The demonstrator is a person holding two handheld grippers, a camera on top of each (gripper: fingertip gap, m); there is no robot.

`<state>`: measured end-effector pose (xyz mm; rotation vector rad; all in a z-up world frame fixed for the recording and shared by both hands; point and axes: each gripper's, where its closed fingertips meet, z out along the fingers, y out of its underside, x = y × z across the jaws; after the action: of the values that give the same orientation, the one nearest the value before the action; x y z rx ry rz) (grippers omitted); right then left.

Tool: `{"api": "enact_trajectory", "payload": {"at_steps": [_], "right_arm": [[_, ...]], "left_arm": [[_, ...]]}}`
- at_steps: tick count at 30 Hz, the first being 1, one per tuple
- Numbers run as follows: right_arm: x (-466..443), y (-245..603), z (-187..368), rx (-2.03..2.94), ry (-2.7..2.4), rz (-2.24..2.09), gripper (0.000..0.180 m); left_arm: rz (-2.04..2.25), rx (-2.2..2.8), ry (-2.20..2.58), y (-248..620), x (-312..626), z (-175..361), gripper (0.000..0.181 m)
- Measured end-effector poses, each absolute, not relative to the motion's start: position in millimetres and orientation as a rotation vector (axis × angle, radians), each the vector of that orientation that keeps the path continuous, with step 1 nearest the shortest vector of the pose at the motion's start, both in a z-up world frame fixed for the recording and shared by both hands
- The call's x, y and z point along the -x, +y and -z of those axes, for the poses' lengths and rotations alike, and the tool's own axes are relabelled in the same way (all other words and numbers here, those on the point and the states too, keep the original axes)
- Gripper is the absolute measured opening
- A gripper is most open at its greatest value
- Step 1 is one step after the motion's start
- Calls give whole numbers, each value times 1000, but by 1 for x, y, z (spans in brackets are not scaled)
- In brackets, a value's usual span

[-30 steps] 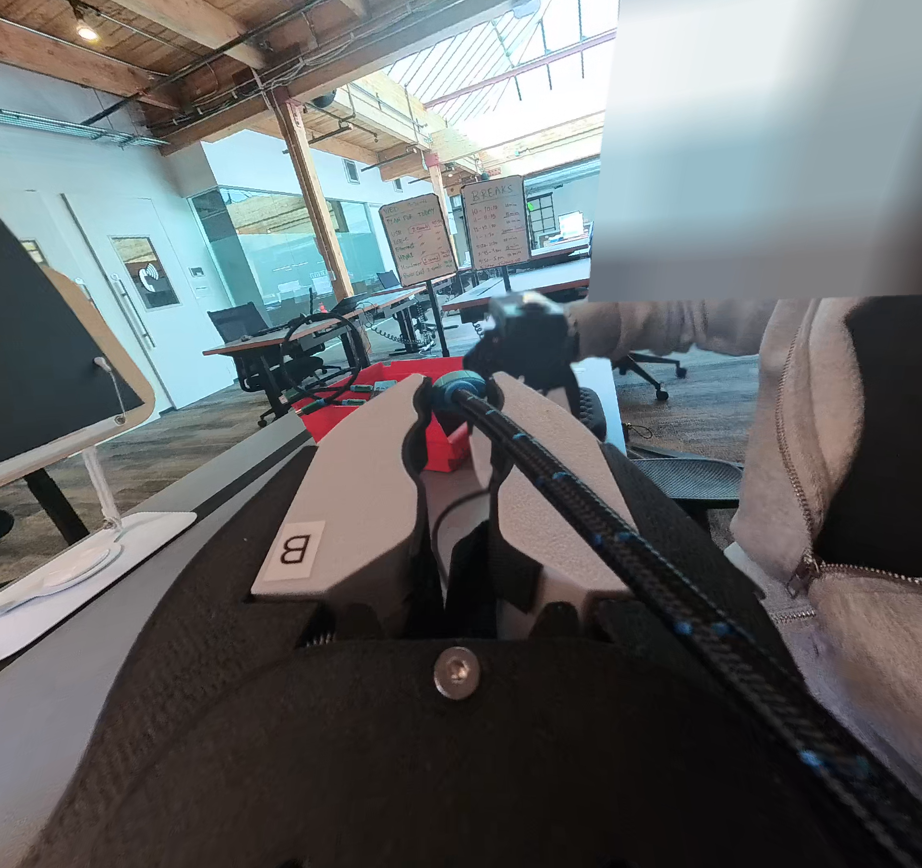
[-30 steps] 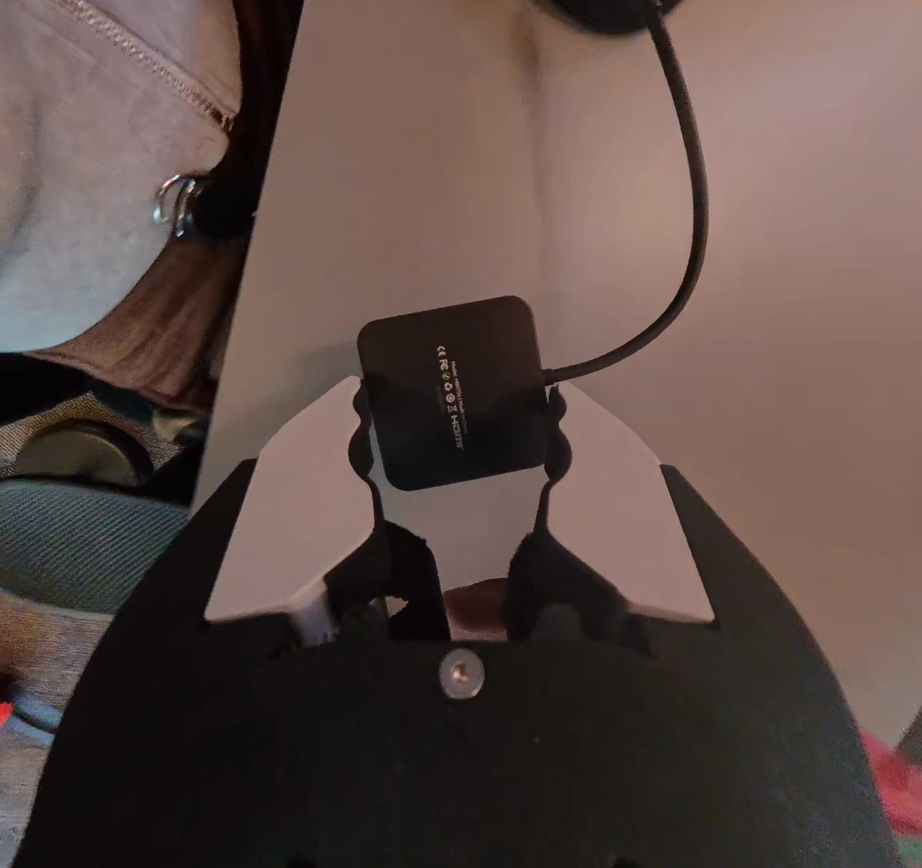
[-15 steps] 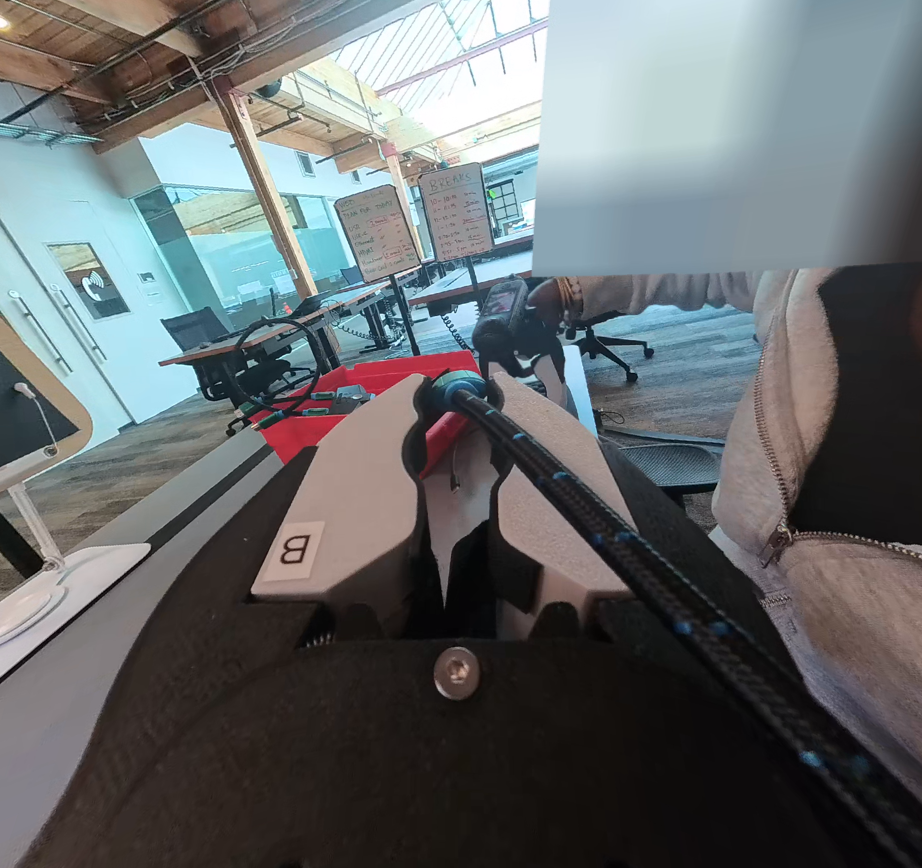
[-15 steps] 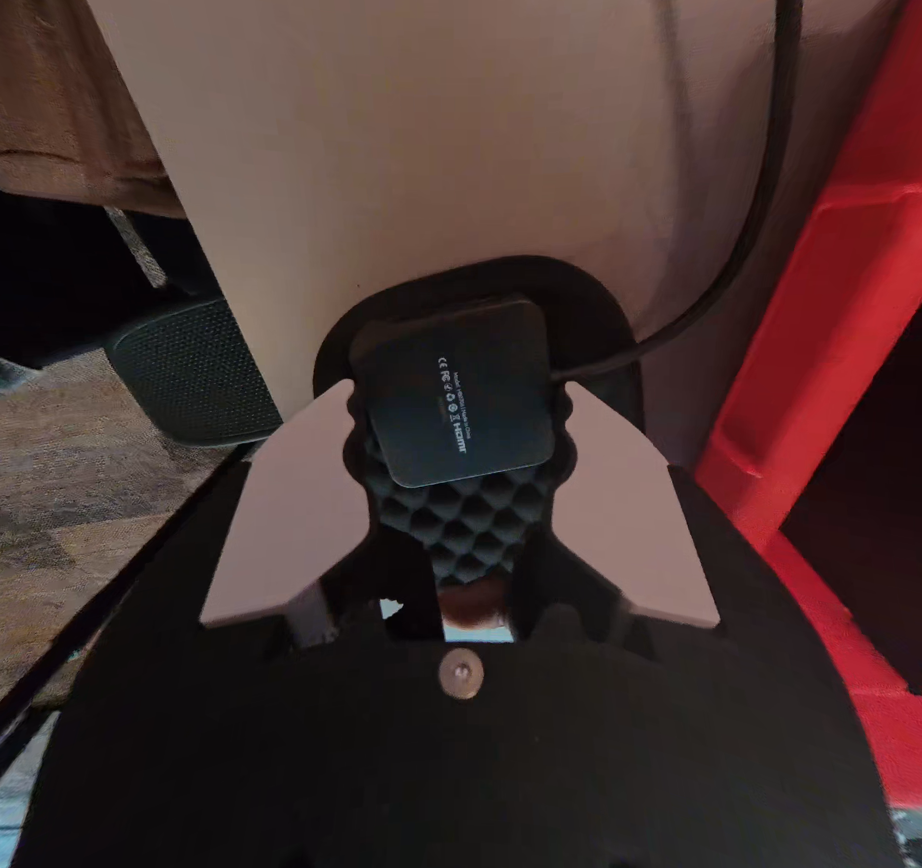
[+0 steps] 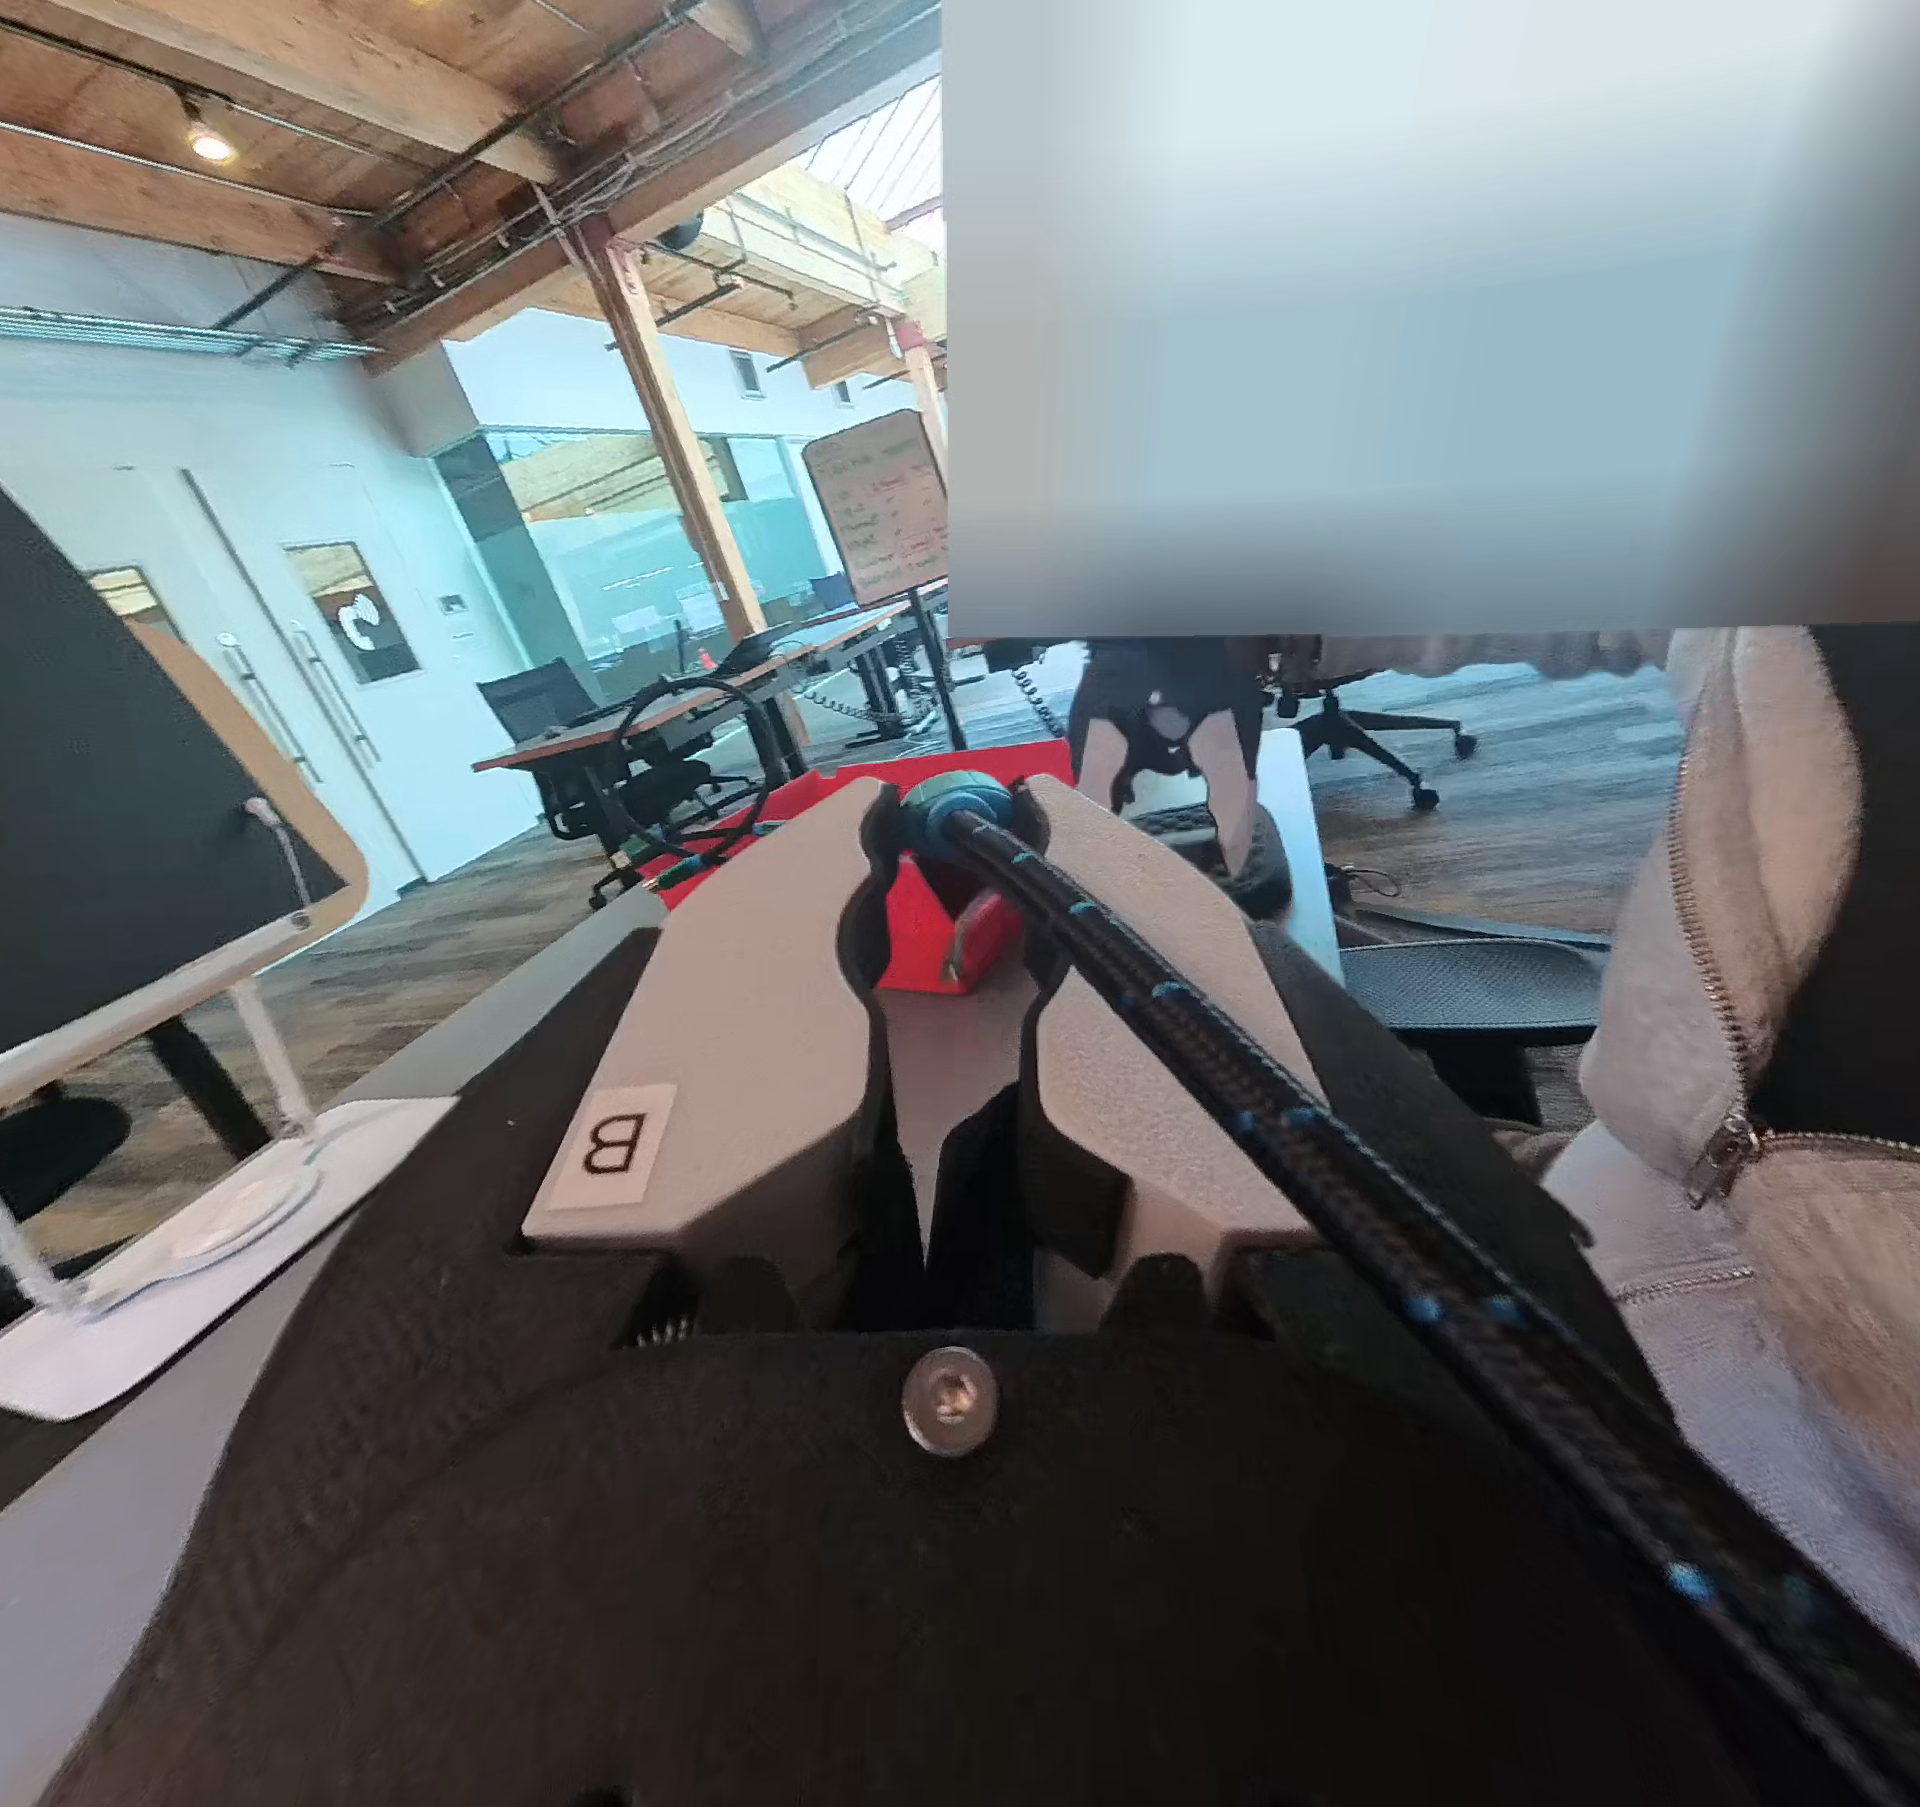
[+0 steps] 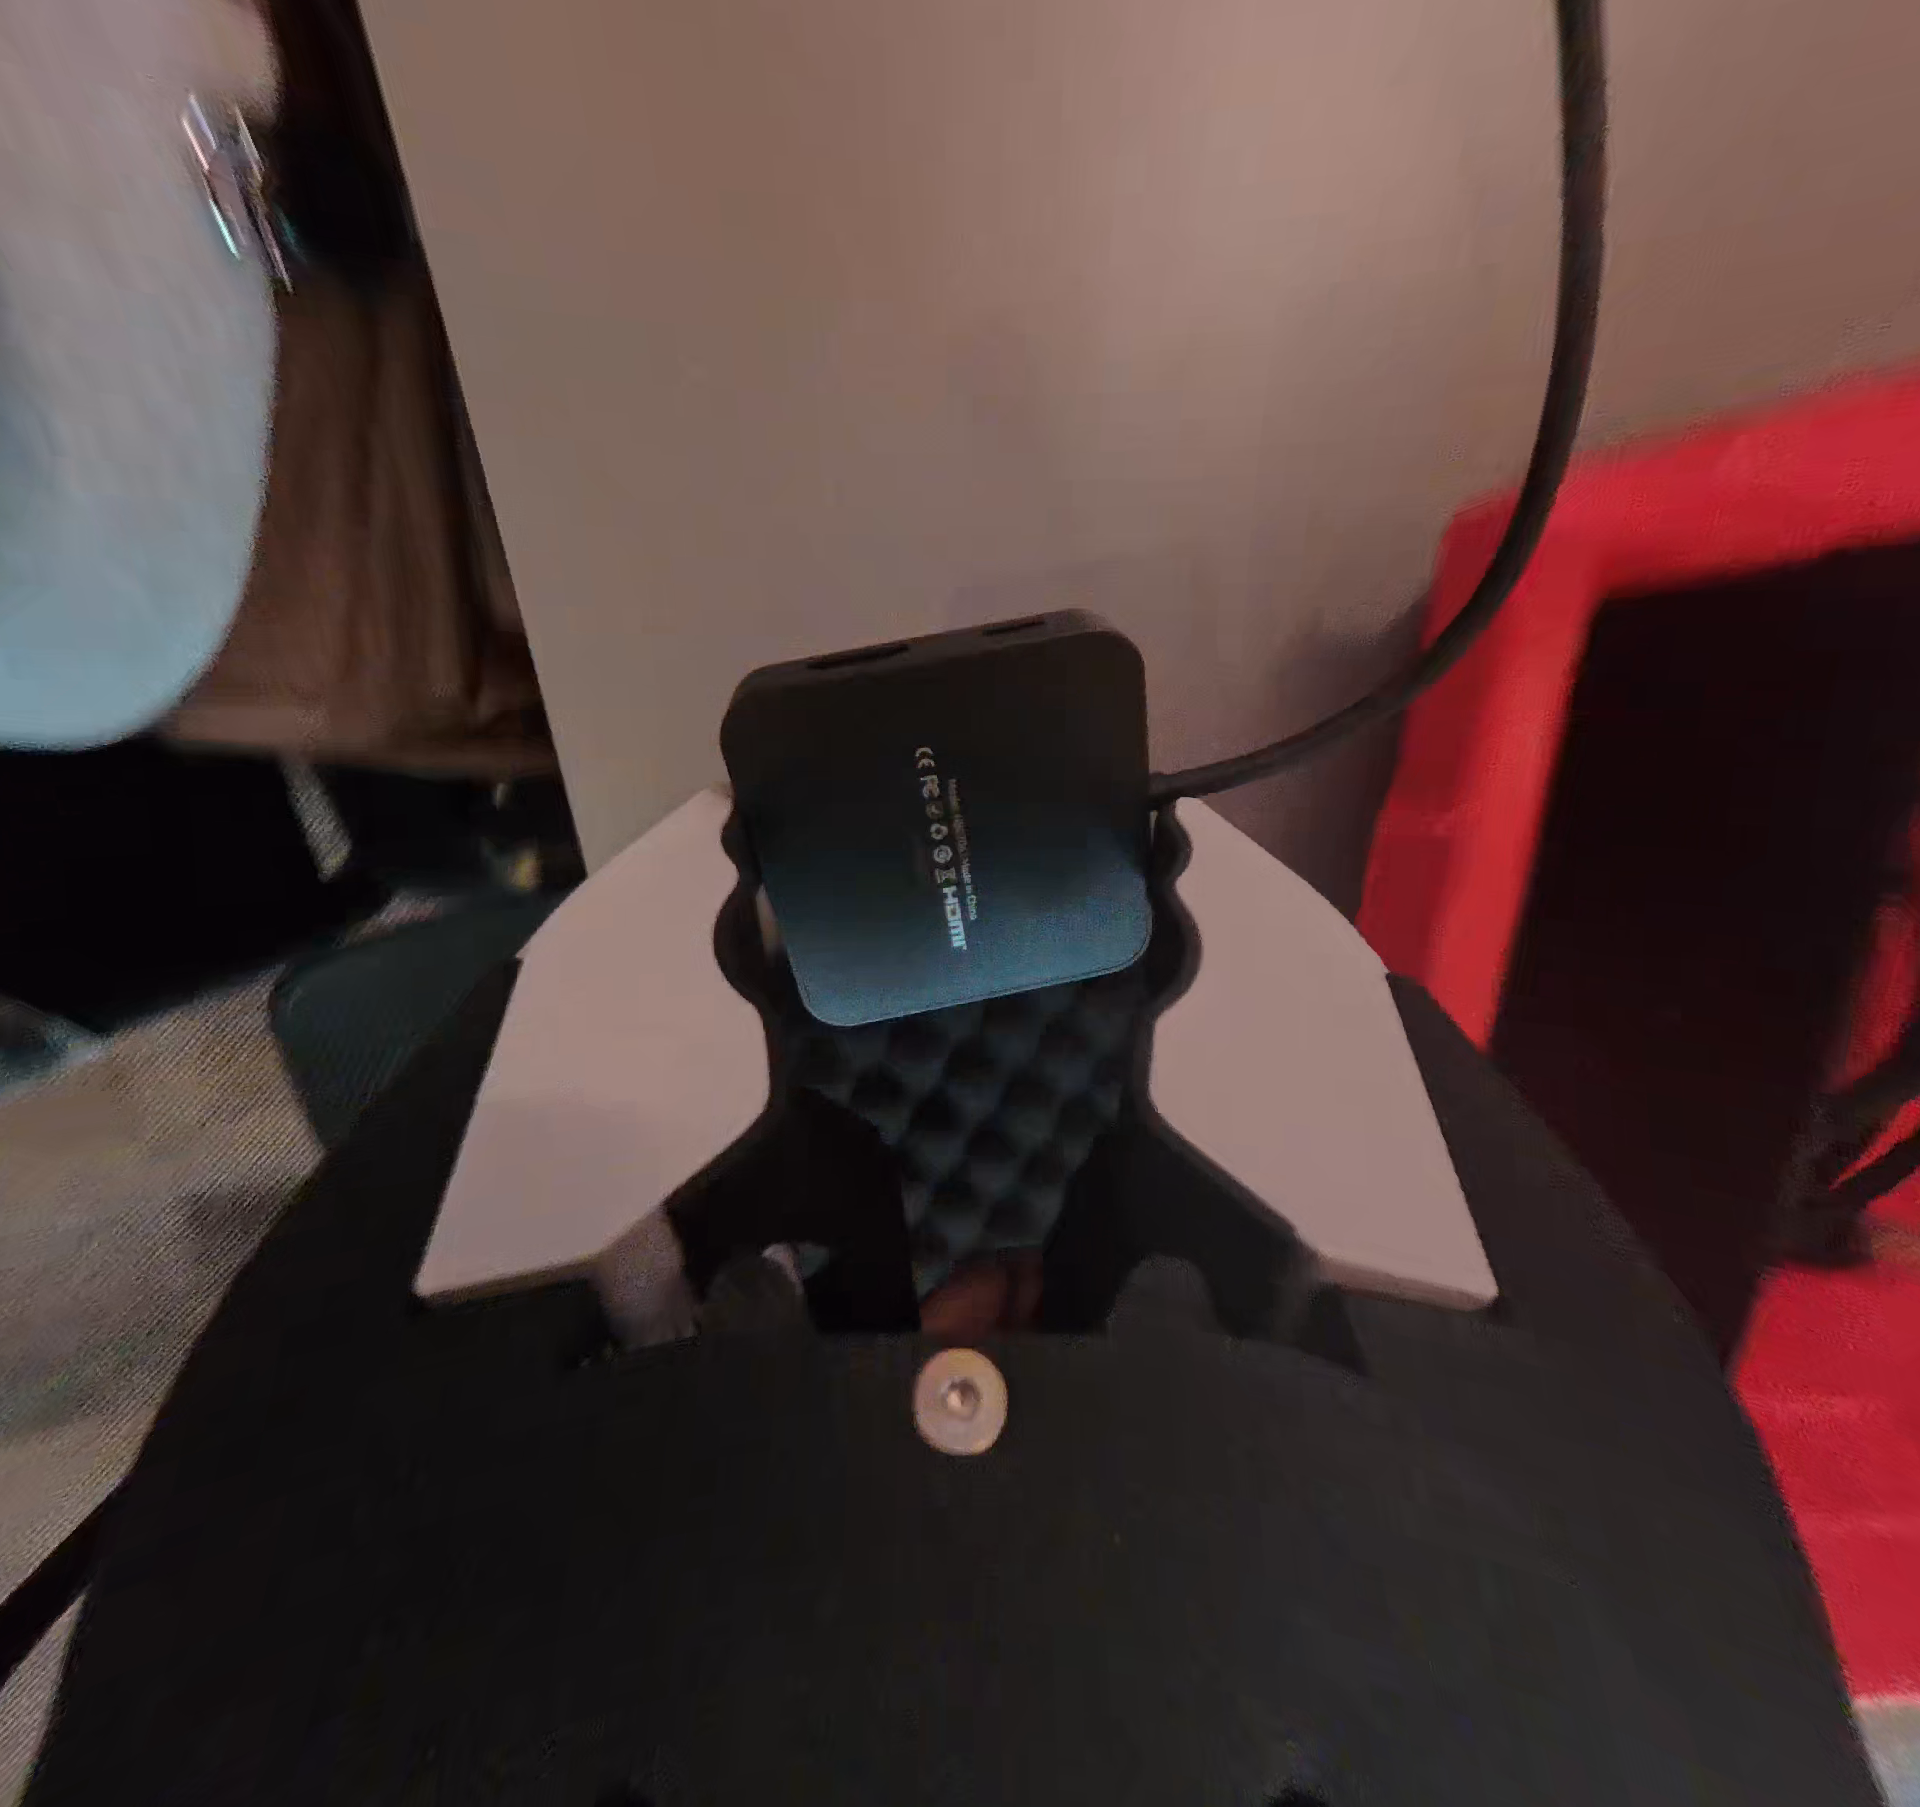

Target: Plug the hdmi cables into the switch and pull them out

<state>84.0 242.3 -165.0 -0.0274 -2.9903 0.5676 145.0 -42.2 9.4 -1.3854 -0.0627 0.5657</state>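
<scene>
My left gripper [image 5: 954, 807] is shut on the teal plug end [image 5: 948, 801] of a black braided HDMI cable with blue flecks [image 5: 1299, 1129]; the cable runs back over the right finger to the lower right. The connector tip is hidden behind the fingers. My right gripper [image 6: 951, 848] is shut on a small flat black HDMI switch [image 6: 940, 812], held bottom side up with its ports facing away. A thin black cable [image 6: 1496, 614] leaves the switch's right side and curves up. The right gripper also shows far off in the left wrist view [image 5: 1164, 749], above the table's end.
A red bin [image 5: 925, 936] stands on the grey table [image 5: 436, 1040] ahead, also at right in the right wrist view [image 6: 1662, 718]. A black textured pad [image 6: 977, 1123] lies under the switch. A white stand with a dark panel [image 5: 156, 884] is at left. The person's grey hoodie [image 5: 1745, 926] is at right.
The left view swung left and tilted up, the cable end still gripped. The right gripper moved with the switch, back over the table edge, the red bin staying at right.
</scene>
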Motion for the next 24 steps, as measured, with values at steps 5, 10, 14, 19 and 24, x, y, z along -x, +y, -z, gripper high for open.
{"api": "enact_trajectory", "payload": {"at_steps": [5,10,14,19,24], "right_arm": [[-87,136,104,-212,-2771,-1050,73],[-85,46,83,-363,-2703,-1337,73],[-83,4,82,-505,-2670,-1308,73],[-83,-14,82,-612,-2673,-1190,73],[-84,-21,84,-672,-2649,-1097,73]], "left_arm": [[-664,1457,-169,-51,-125,2,20],[-668,1551,-142,-43,-117,27,20],[-644,1573,-116,-43,-115,35,20],[-739,1689,-79,-42,-115,47,20],[-721,1708,-47,-32,-119,50,20]]}}
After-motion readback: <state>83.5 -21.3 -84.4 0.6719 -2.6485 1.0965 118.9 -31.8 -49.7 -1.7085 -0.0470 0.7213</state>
